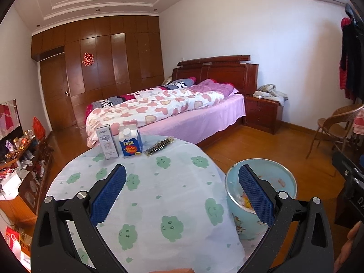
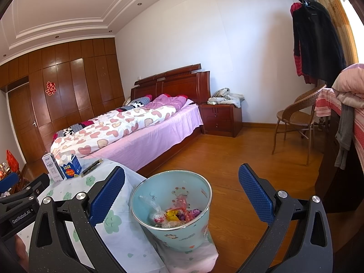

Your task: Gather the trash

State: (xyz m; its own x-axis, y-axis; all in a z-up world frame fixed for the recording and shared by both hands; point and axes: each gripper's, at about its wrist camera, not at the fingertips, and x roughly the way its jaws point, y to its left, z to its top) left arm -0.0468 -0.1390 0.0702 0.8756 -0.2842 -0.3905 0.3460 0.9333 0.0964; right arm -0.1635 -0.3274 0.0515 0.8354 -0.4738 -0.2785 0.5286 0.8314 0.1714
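Observation:
A light-blue trash bin stands at the table's right edge with wrappers and a plastic bag inside; it also shows in the left wrist view. At the table's far end stand a white carton, a blue carton and a dark flat wrapper; they also show in the right wrist view: white carton, blue carton, wrapper. My left gripper is open and empty over the table. My right gripper is open and empty around the bin's mouth.
The table has a white cloth with green clouds. Behind it are a bed, a nightstand and a wicker chair. A cluttered low cabinet stands at left. Wooden floor lies to the right.

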